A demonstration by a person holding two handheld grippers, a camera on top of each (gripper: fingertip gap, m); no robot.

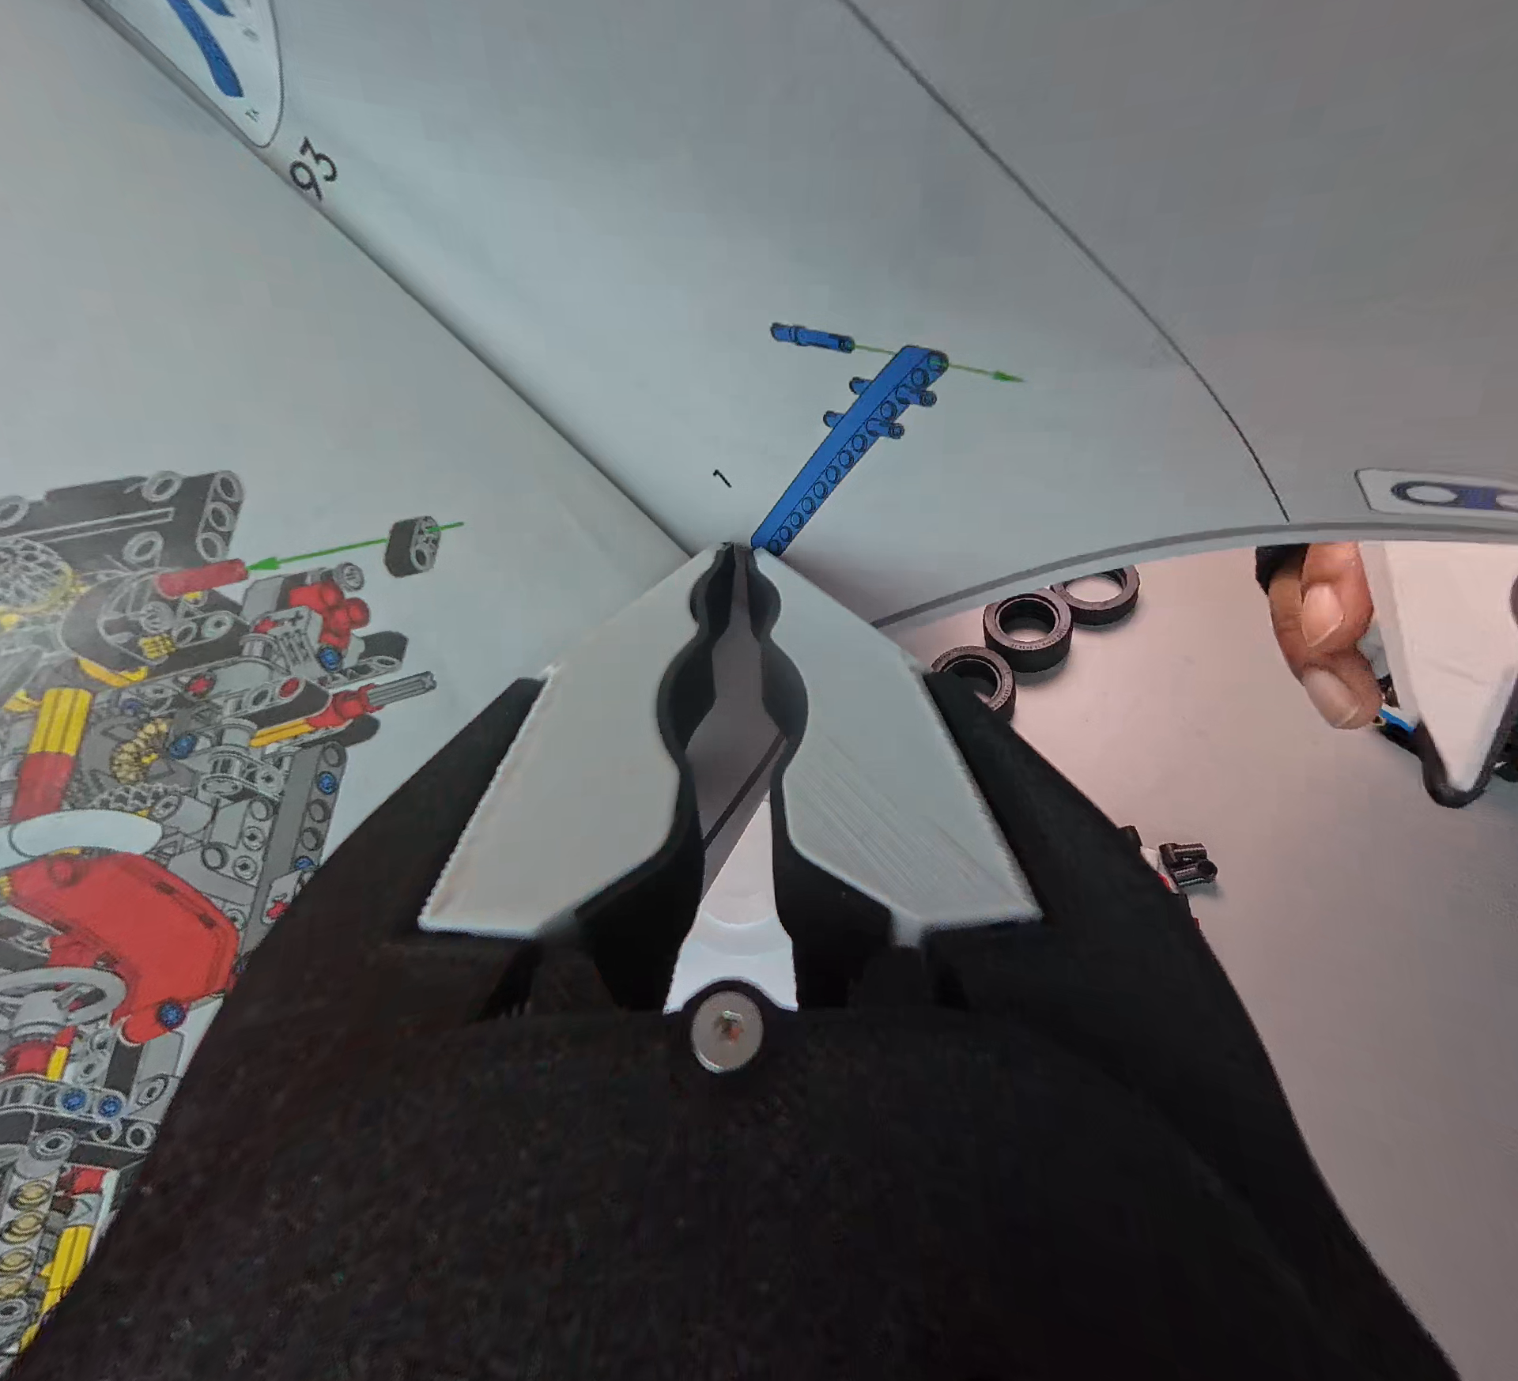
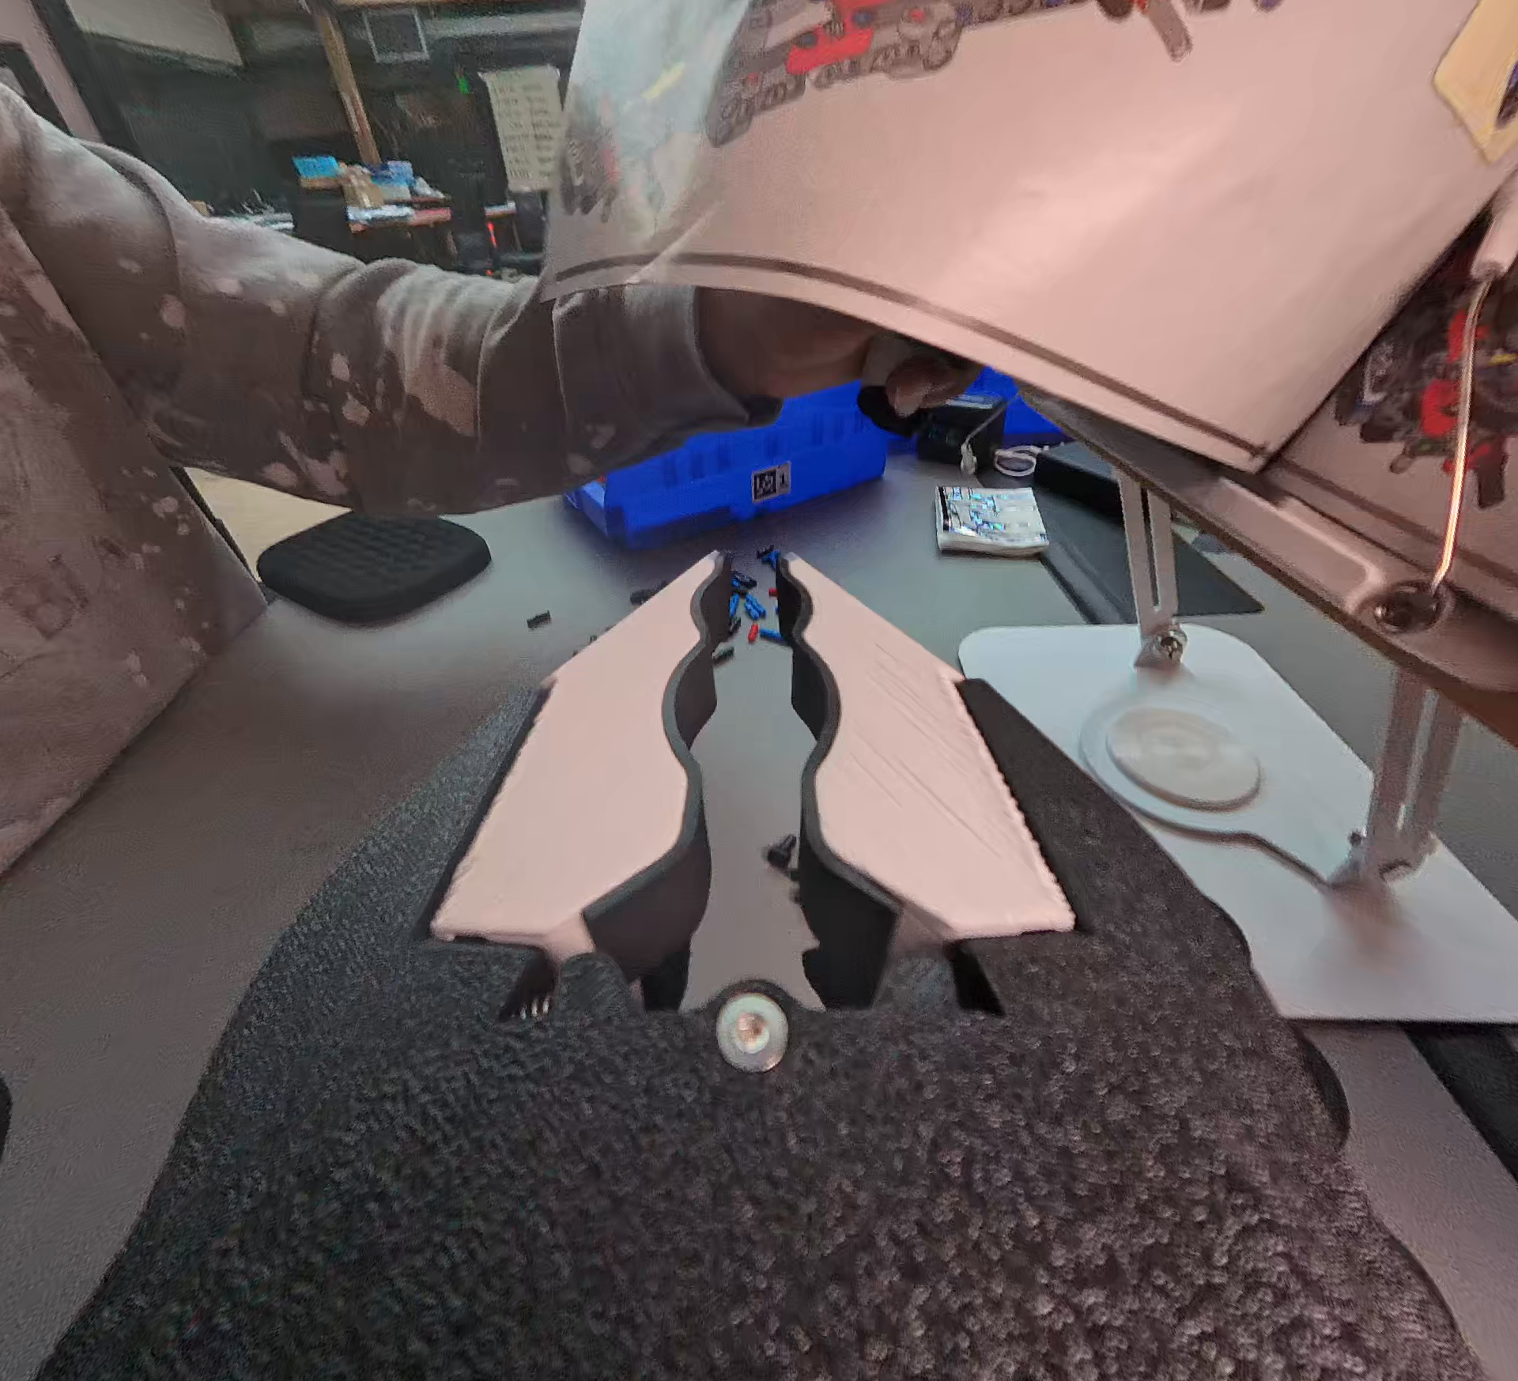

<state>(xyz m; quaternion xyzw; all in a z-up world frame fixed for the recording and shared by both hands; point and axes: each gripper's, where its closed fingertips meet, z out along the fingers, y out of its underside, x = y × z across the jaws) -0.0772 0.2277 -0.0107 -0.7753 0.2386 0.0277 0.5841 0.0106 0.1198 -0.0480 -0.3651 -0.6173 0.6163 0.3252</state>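
My left gripper [image 1: 741,551] is shut on the lower edge of a page [image 1: 821,151] of an open building-instruction booklet, and the page bends up around the fingertips. The facing page [image 1: 164,684] shows a red and grey model drawing. In the right wrist view the lifted page [image 2: 1027,192] curves overhead, and the booklet rests on a silver stand [image 2: 1150,726]. My right gripper [image 2: 754,565] is open by a narrow gap and empty, pointing over the grey table at small blue, black and red pins [image 2: 752,611]. A sleeved arm [image 2: 370,372] reaches behind the page.
Three black rubber tyres [image 1: 1027,623] lie on the table below the page edge, with a small black connector [image 1: 1187,861] nearer. A hand [image 1: 1322,635] shows at the right. A blue parts bin [image 2: 723,471], a black pad [image 2: 374,565] and a shiny packet [image 2: 990,520] sit farther back. About 15 cm separates my left fingertips from my right.
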